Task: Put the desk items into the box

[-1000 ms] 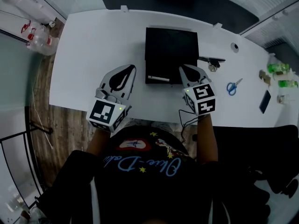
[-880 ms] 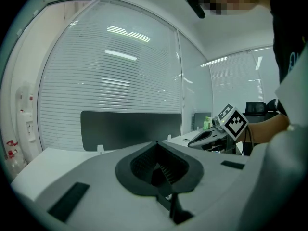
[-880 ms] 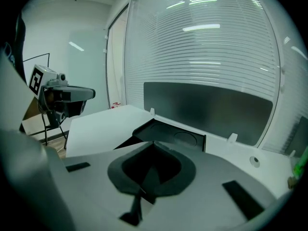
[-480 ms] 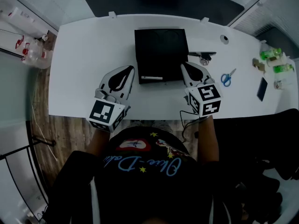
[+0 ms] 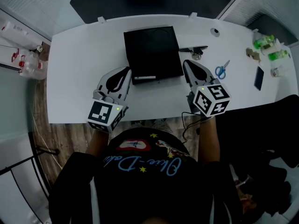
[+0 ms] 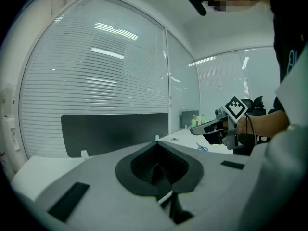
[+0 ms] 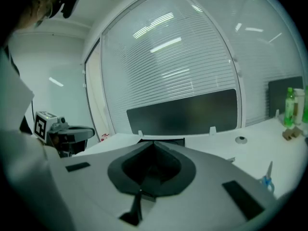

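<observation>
Left gripper view: the left gripper (image 6: pixel 156 142) has its jaws drawn together at the tip, with nothing between them. The right gripper view shows the same of the right gripper (image 7: pixel 153 144): jaws closed and empty. Neither carries an item.

From the head view, both tools hover over the near edge of the white desk (image 5: pixel 79 69), one on each side of the black box (image 5: pixel 152 50). The left tip is just beside the box's near left corner and the right tip just beside its near right corner. In my judgement this is a position between picks, with each tool close to the box and free to reach outward on its own side.

The box sits open-topped at the centre of the desk, apparently placed so that either hand can reach it. It holds one slim white stick, probably a pen (image 5: pixel 145 77), lying along the near wall. The rest of the floor is bare.

Items outside the box, all on the right-hand side:
- a dark clip-like piece (image 5: pixel 192 49), just beside the box
- blue-handled scissors (image 5: pixel 222 70), near the right gripper
- a dark flat slab (image 5: pixel 259 78), possibly a phone
- green bottles (image 5: pixel 266 41), well apart at the desk's far right

The task appears barely begun. The right gripper is the better placed for the next pick.
</observation>
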The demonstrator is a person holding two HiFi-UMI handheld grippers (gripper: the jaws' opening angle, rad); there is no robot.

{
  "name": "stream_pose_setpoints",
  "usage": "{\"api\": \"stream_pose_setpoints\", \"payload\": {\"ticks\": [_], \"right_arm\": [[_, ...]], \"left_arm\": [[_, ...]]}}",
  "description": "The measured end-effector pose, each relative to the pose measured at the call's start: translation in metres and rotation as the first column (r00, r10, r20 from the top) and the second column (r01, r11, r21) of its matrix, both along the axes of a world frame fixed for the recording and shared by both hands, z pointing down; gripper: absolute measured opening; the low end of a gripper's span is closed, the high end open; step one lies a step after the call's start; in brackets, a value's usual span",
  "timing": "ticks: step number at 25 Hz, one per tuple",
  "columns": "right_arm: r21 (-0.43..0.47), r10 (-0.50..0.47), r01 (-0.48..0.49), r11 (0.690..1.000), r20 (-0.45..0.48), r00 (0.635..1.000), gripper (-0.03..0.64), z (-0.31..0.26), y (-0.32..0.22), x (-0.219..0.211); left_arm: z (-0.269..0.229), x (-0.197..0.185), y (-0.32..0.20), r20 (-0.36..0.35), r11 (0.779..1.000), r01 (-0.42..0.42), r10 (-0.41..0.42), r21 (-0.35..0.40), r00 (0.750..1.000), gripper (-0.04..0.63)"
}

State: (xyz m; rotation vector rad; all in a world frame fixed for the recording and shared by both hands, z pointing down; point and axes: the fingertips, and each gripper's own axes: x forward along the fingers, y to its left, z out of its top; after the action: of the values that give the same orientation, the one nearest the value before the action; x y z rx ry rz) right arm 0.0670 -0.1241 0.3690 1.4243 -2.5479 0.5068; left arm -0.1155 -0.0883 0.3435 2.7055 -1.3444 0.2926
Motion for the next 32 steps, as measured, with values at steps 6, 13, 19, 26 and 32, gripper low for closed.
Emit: {"api": "stream_pose_setpoints", "payload": {"ticks": [6,13,19,26,32], "right_arm": [[-0.007,0.07,-0.07,0.998,0.086,0.994,0.009,-0.003,0.003,0.024],[-0.004,0.114,-0.115,0.993,0.12,0.986,0.009,-0.004,0.002,0.053],[-0.007,0.133,-0.133,0.991,0.141,0.981,0.009,-0.002,-0.002,0.076],[-0.01,0.144,-0.145,0.989,0.205,0.968,0.011,0.003,-0.01,0.103],[-0.014,0.154,-0.157,0.988,0.284,0.946,0.011,0.006,-0.014,0.127]], "left_arm": [[-0.003,0.013,-0.003,0.012,1.0,-0.02,0.02,0.005,1.0,0.009],[0.0,0.037,-0.005,0.007,0.999,-0.052,0.052,0.004,0.999,0.009],[-0.004,0.056,-0.011,0.007,0.999,-0.051,0.051,0.005,0.999,0.009],[-0.002,0.08,-0.014,-0.016,0.999,-0.04,0.04,-0.005,0.999,0.009],[0.004,0.102,-0.015,0.032,1.0,-0.03,0.03,0.0,0.999,0.009]]}}
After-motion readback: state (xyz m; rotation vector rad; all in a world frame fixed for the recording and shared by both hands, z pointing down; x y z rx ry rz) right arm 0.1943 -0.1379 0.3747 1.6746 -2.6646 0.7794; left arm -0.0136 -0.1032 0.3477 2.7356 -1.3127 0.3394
